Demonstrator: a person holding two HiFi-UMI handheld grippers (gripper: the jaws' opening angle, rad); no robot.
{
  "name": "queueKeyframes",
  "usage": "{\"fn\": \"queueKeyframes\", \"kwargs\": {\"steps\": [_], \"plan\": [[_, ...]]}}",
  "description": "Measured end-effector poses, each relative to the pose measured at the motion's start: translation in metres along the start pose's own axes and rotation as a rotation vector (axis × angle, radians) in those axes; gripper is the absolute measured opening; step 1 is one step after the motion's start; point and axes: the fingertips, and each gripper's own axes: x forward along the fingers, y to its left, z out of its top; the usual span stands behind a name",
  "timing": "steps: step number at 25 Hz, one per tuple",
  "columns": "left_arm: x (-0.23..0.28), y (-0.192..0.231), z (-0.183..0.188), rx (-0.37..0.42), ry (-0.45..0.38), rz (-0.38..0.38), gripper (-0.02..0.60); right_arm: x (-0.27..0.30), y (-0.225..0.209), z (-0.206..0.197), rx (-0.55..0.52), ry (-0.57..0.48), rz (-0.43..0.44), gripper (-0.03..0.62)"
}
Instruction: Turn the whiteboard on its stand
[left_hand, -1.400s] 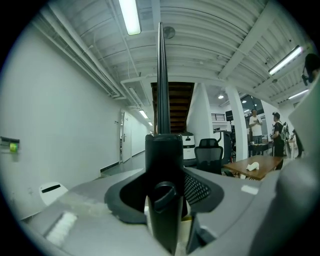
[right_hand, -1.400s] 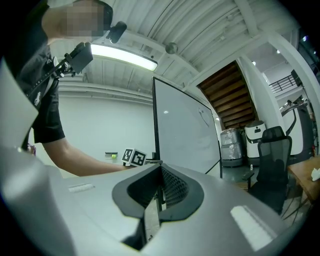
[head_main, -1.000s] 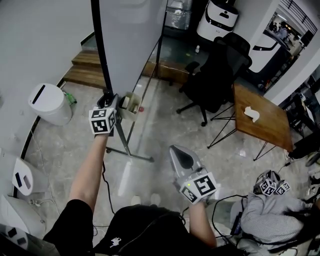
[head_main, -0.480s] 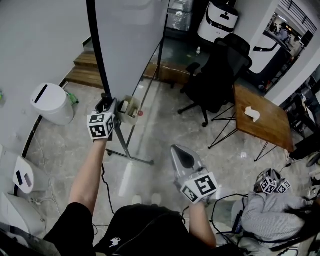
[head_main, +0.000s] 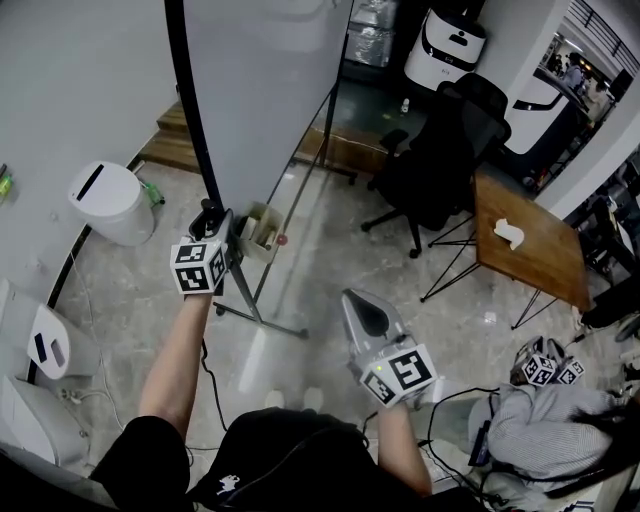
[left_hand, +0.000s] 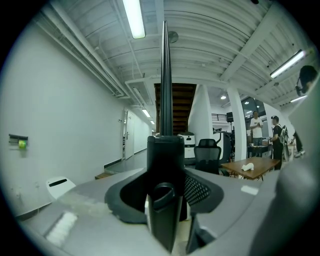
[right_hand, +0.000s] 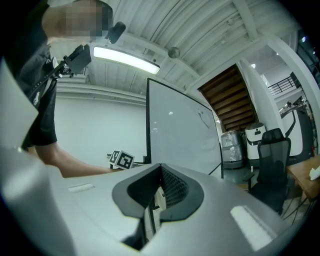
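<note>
The whiteboard (head_main: 265, 90) stands upright on its black metal stand (head_main: 248, 300), its grey face turned to the right. My left gripper (head_main: 212, 218) is shut on the black frame (head_main: 190, 110) at the board's lower near corner. In the left gripper view that frame (left_hand: 165, 150) runs straight up from between the jaws of the left gripper (left_hand: 167, 200). My right gripper (head_main: 360, 310) hangs in front of me, away from the board, shut and empty. In the right gripper view the whiteboard (right_hand: 180, 130) shows beyond the right gripper (right_hand: 155, 200).
A small tray (head_main: 260, 230) with markers hangs under the board. A white bin (head_main: 108, 203) stands at the left by the wall. A black office chair (head_main: 440, 160) and a wooden table (head_main: 525, 240) are at the right. A person (head_main: 540, 430) sits low at the lower right.
My left gripper, still on the frame, has drifted slightly left and nearer to me, and the board's face has swung a little wider. The right gripper has stayed put.
</note>
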Motion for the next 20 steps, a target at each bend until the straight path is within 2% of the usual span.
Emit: {"fn": "queueKeyframes", "kwargs": {"steps": [10, 20], "plan": [[-0.035, -0.007, 0.001, 0.008, 0.006, 0.001, 0.193, -0.005, -0.020, 0.007, 0.002, -0.002, -0.013, 0.008], [-0.036, -0.007, 0.003, 0.022, -0.002, 0.004, 0.195, 0.001, -0.028, 0.009, 0.005, 0.001, -0.005, 0.008]]}}
